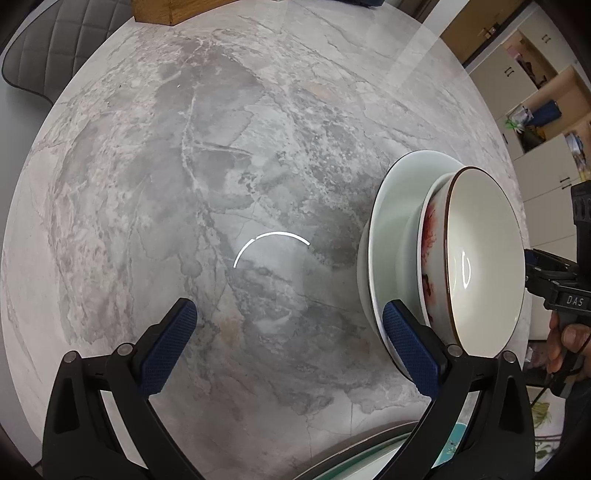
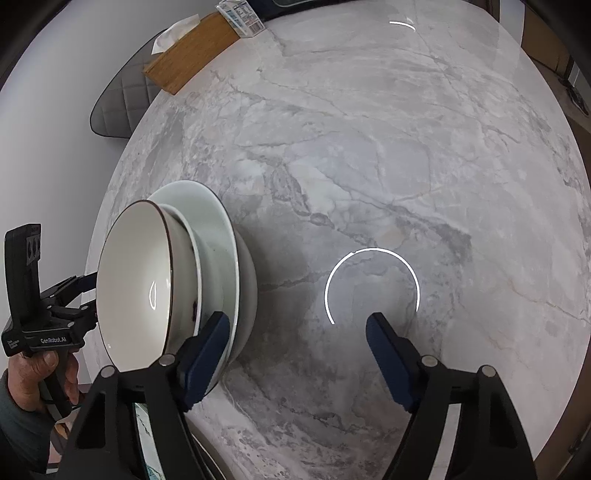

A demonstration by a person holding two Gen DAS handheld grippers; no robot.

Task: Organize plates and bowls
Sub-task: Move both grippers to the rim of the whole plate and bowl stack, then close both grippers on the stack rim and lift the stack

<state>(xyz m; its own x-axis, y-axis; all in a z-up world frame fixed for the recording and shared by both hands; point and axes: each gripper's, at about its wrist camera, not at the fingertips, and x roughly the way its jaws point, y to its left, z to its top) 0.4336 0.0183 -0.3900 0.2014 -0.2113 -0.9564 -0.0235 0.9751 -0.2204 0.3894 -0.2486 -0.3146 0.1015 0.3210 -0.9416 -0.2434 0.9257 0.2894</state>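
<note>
A stack of dishes stands on the marble table (image 1: 207, 177): a white bowl with a dark rim and red pattern (image 1: 484, 258) sits on a pale plate (image 1: 395, 225). The same bowl (image 2: 136, 280) and plate (image 2: 218, 240) show at the left of the right wrist view. My left gripper (image 1: 291, 317) is open and empty; its right finger lies just in front of the plate's edge. My right gripper (image 2: 297, 332) is open and empty; its left finger lies in front of the stack's near edge.
A wooden tissue box (image 2: 192, 51) and a small carton (image 2: 240, 14) stand at the table's far edge, beside a grey chair (image 2: 122, 103). Another dish with a green rim (image 1: 369, 454) lies at the near edge. Cupboards (image 1: 535, 110) stand beyond the table.
</note>
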